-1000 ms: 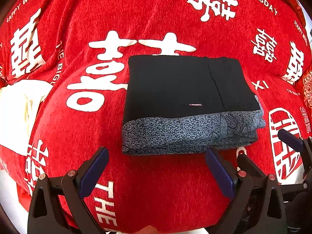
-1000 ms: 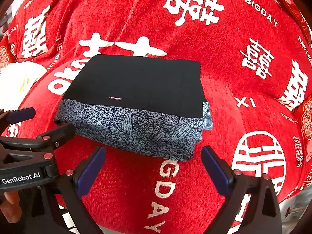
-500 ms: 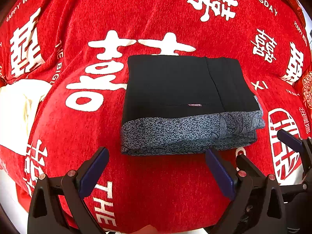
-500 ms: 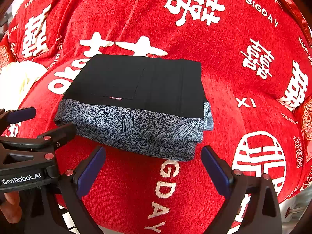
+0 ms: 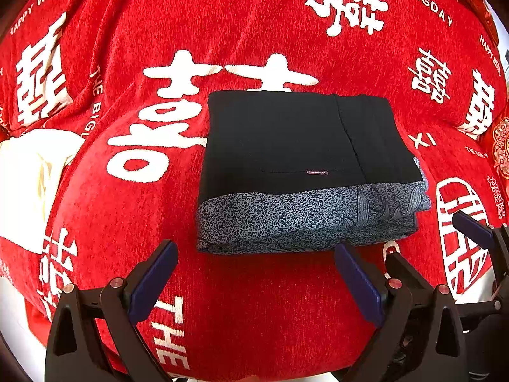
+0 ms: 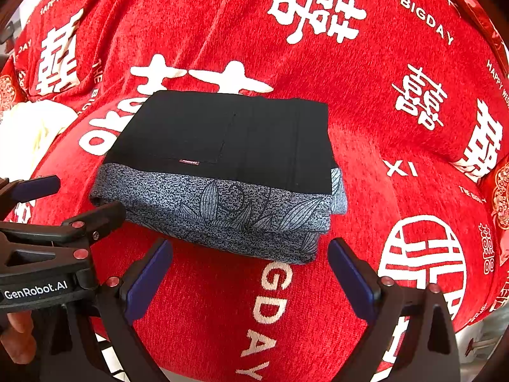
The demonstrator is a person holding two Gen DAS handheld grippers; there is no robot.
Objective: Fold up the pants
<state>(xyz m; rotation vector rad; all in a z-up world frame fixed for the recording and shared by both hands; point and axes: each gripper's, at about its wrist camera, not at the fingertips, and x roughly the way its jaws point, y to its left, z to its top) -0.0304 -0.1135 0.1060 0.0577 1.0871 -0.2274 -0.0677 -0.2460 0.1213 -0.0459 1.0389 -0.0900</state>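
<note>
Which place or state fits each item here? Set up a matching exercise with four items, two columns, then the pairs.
Items:
1. pants
2. left gripper
3. cream cloth
4. red label

Place or state:
A. at the far left edge of the red cover
B. open, holding nothing
C. folded into a compact stack
D. sewn on the black panel

Pairs: 1-C, 2-B, 3-A, 4-D

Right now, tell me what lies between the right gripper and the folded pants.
Only bare red cloth with white lettering separates the open right gripper from the folded pants, as the right wrist view shows.
</note>
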